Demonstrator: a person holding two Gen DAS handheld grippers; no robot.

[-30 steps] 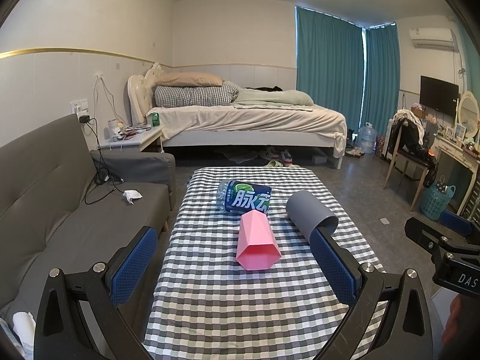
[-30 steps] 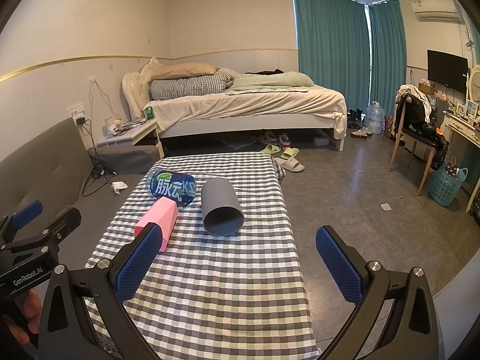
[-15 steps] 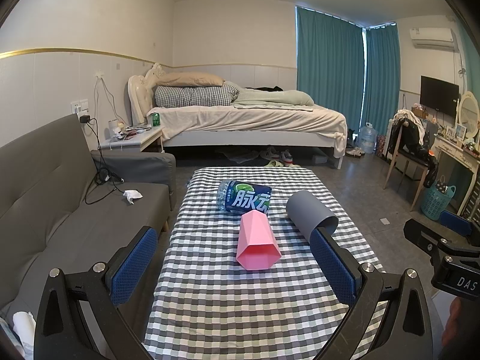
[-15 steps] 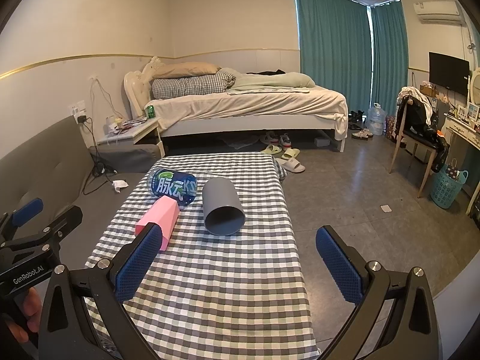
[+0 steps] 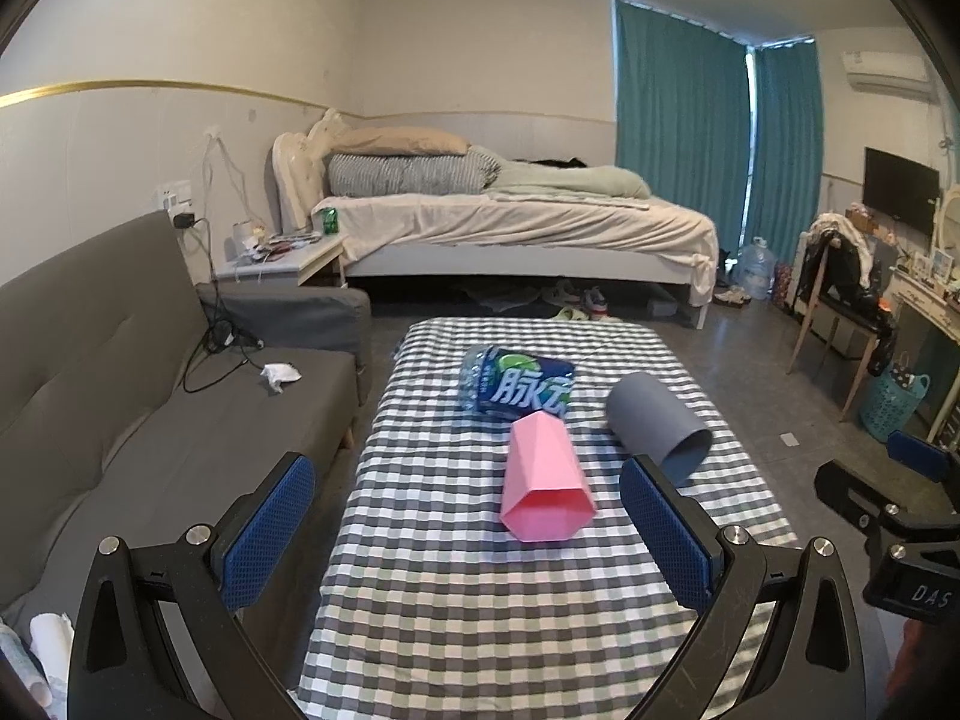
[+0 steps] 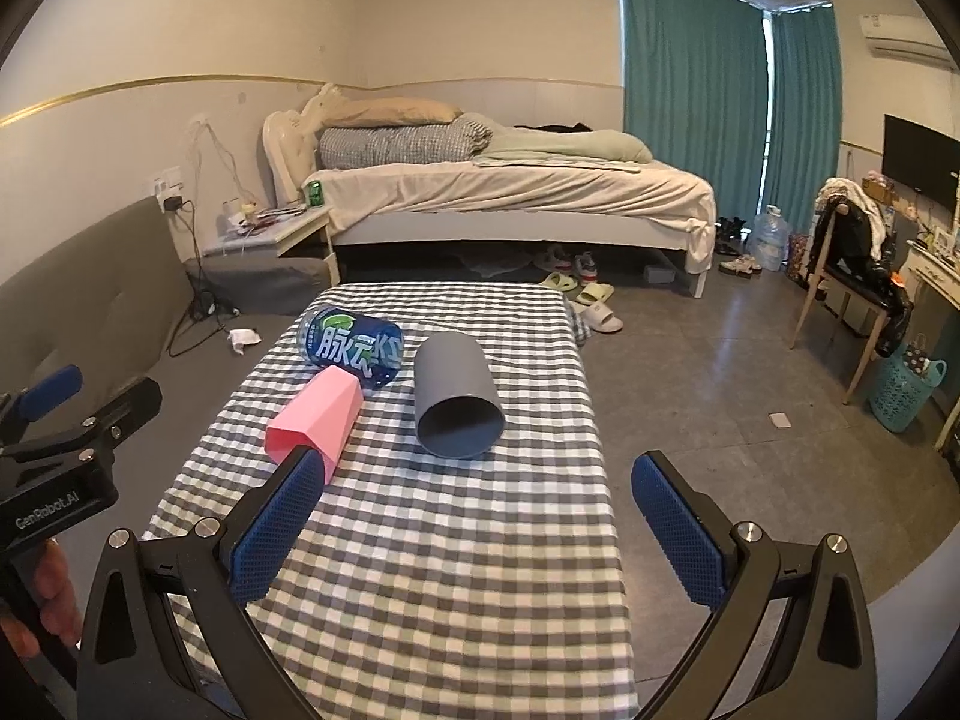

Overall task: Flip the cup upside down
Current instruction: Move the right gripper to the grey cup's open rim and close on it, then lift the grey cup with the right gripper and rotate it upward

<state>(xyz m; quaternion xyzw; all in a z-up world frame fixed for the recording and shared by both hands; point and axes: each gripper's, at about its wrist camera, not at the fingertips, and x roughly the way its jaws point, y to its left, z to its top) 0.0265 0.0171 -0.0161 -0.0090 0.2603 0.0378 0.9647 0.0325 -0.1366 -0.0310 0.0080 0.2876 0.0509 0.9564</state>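
A grey round cup lies on its side on the checked table, mouth towards me; it also shows in the left wrist view. A pink faceted cup lies on its side beside it, to the left. My left gripper is open and empty, above the near part of the table, short of the pink cup. My right gripper is open and empty, short of the grey cup.
A blue-labelled water bottle lies behind the cups, touching the pink one. A grey sofa runs along the table's left. The floor lies to the right. A bed stands behind.
The right gripper has edged slightly forward towards the grey cup. The left gripper and the objects have not visibly moved.
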